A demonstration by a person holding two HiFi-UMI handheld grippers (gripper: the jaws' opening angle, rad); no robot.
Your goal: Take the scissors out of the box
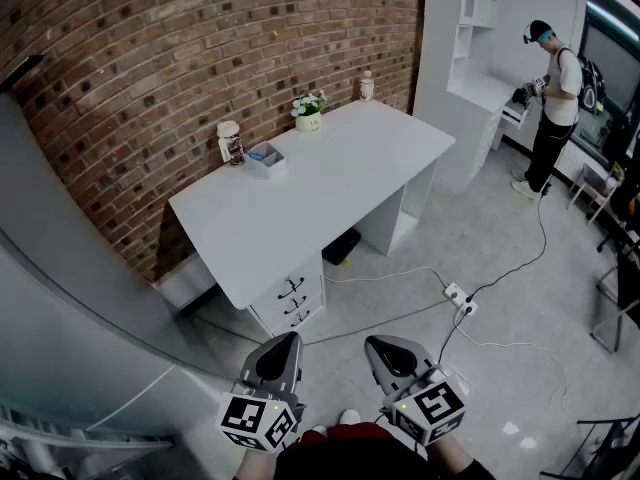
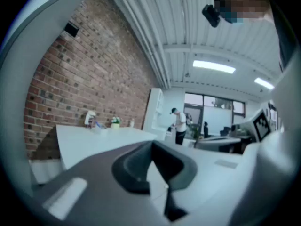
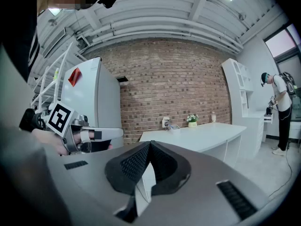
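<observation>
A small white box [image 1: 266, 158] stands on the white desk [image 1: 330, 183] near the brick wall, with something blue showing in it; I cannot make out the scissors as such. Both grippers are low and near me, well short of the desk. My left gripper [image 1: 289, 342] is shut with nothing in it, and my right gripper [image 1: 376, 347] is shut and empty too. In the left gripper view the jaws [image 2: 151, 146] meet, with the box [image 2: 97, 125] far off. In the right gripper view the gripper [image 3: 149, 146] points toward the desk and box [image 3: 175, 127].
On the desk also stand a jar [image 1: 231, 142], a potted plant [image 1: 308, 110] and a bottle [image 1: 367, 86]. Drawers [image 1: 292, 298] sit under the desk. A power strip [image 1: 461, 300] and cables lie on the floor. A person [image 1: 556, 108] stands far right. A grey cabinet [image 1: 70, 298] is at left.
</observation>
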